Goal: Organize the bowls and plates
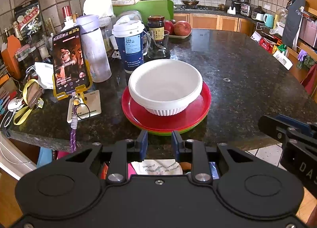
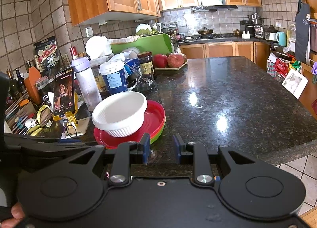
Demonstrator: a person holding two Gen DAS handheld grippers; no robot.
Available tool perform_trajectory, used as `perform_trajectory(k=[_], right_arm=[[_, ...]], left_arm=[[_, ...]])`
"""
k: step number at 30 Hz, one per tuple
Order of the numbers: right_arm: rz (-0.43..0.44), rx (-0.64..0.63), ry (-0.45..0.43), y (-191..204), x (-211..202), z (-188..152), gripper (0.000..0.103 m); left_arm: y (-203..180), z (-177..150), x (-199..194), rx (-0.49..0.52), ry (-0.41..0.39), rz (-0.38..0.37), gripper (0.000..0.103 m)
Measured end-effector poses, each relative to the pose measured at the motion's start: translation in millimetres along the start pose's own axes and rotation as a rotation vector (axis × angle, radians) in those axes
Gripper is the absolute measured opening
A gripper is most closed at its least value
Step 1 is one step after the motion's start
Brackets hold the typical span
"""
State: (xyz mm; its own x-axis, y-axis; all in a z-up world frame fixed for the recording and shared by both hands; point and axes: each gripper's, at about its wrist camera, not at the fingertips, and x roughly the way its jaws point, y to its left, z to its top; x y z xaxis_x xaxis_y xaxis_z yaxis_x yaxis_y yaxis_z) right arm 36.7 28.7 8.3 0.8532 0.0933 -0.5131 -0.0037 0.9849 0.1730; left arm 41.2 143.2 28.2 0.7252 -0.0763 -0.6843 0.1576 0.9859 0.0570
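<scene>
Facing the stack from the counter's near edge, I had both tools back from it and neither touched anything: the left gripper stood with a moderate gap between its blue pads and nothing held, aimed square at the plates' near rim, while the right gripper was equally parted and empty, sitting just right of the stack. The white bowl sat nested on the red plate, which lay on a green plate, all near the counter edge and close beside the blue cup and phone. I judged the stacking largely done; any next lift wanted a pinch on the bowl's rim at its near side, rising straight, since a sideways drag could nudge the cup or tip the light bowl
</scene>
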Motion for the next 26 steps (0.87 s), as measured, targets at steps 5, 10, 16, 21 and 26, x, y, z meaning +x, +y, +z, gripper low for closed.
perform_trajectory(k=[5,10,16,21,26], right_arm=[[0.006,-0.002,0.004,0.1,1.6,0.6,0.027],[0.012,-0.005,0.008,0.0,3.1,1.3,0.027],[0.015,-0.004,0.016,-0.2,7.6,3.2,0.027],[0.02,-0.001,0.023,-1.2,12.5,4.7,0.027],[0.024,0.002,0.032,-3.3,19.4,6.9,0.027]], left_arm=[[0.9,-0.7,1.5,0.0,0.004,0.001,0.036],[2.0,0.4,4.5,-0.005,0.011,0.001,0.036],[2.1,2.4,5.9,-0.005,0.013,0.004,0.036],[3.0,5.3,9.9,-0.007,0.02,-0.004,0.036],[1.8,7.1,12.8,-0.001,0.022,0.008,0.036]])
